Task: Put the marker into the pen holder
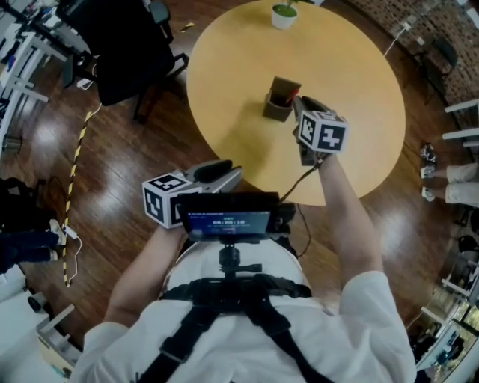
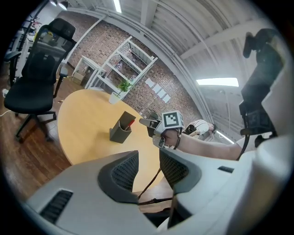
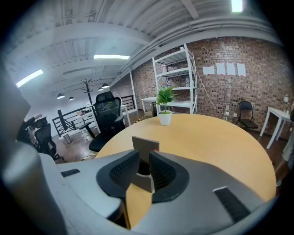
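Note:
A dark grey pen holder (image 1: 278, 105) stands near the middle of the round yellow table (image 1: 359, 67). A red marker (image 2: 131, 122) sits in it, its tip showing over the rim (image 3: 156, 149). My right gripper (image 1: 301, 107) hovers just right of the holder and a little above the table. Its jaws are open with nothing between them, and the holder (image 3: 144, 146) shows through the gap. In the left gripper view the right gripper (image 2: 146, 122) is apart from the holder (image 2: 120, 130). My left gripper (image 1: 233, 175) is open and empty, held near the table's near edge.
A small potted plant (image 1: 284, 13) stands at the far edge of the table. A black office chair (image 1: 123, 52) is at the table's left, on the wooden floor. White shelves (image 3: 177, 78) line the brick wall. A person's feet (image 1: 438, 183) show at the right.

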